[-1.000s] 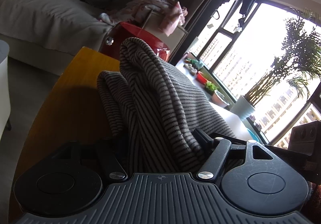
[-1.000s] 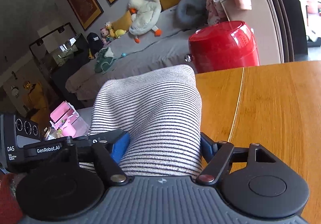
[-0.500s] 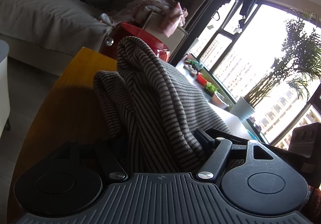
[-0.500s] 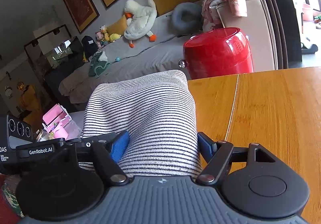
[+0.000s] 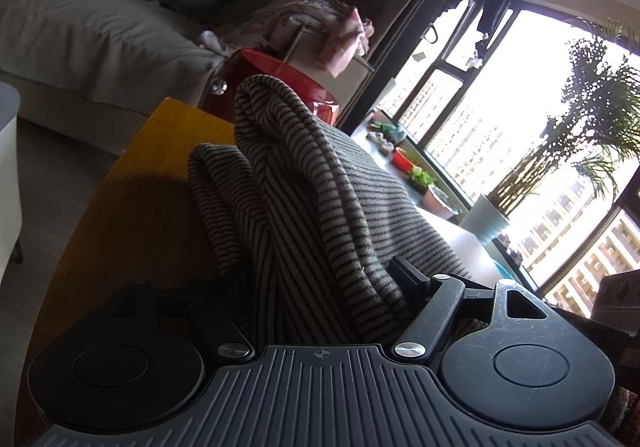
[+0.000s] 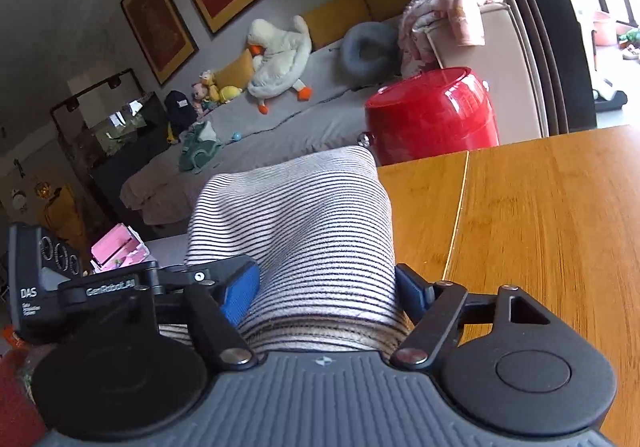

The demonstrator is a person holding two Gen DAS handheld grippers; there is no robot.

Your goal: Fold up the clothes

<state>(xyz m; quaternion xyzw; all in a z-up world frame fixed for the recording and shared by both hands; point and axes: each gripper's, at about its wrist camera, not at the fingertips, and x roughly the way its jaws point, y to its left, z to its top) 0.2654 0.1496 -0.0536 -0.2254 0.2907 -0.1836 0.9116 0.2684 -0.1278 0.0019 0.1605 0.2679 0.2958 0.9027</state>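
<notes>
Warm orange-brown wooden table (image 6: 540,215), smooth and glossy, with a thin pale seam (image 6: 458,215) running front to back across its top. Rounded edge (image 5: 132,143) on the side toward the grey floor (image 5: 44,151). Dark shadow over the near part of the top in the left wrist view. Bunched striped knit garment (image 5: 304,207), dark lines on pale grey fabric (image 6: 296,231), over the tabletop; contact with the wood not discernible. Bare wood to the right of the garment in the right wrist view.
</notes>
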